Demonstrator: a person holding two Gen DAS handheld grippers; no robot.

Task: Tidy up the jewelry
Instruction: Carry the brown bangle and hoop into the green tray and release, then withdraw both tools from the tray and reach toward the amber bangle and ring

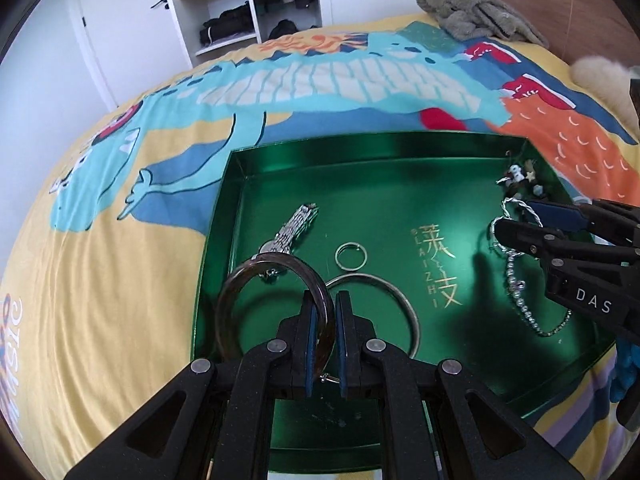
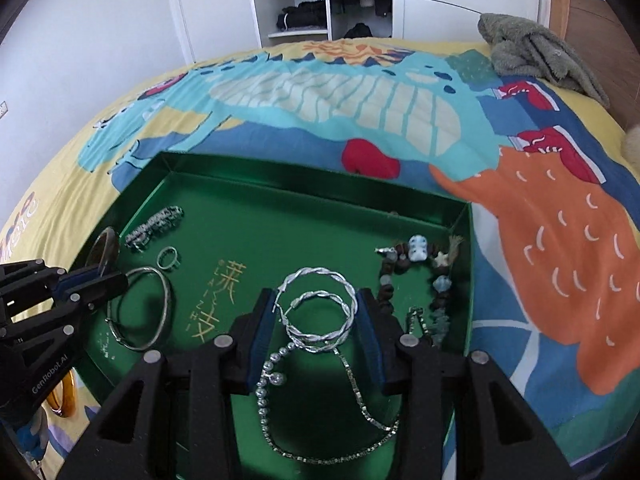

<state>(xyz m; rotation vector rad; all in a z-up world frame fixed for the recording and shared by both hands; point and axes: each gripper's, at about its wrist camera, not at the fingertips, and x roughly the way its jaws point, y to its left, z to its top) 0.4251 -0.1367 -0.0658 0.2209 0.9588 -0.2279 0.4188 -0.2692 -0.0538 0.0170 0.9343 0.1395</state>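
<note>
Green tray: glossy metal, mirror-like sheen, gold lettering. Brown bangle: smooth, translucent, plastic/resin look, glossy. Silver bangle & small ring: polished metal. Watch: shiny metal link band. Twisted hoops: bright silver metal, rope texture. Chain necklace: sparkly metal w/ round beads. Beaded bracelet: matt stone/ceramic-like beads. Left hand-held gripper & right hand-held gripper: matt black grainy plastic, blue rubbery pads. Bedspread: soft printed cloth. Grey towel: rough fuzzy cloth.

"LAIZHI" on green tray
</note>
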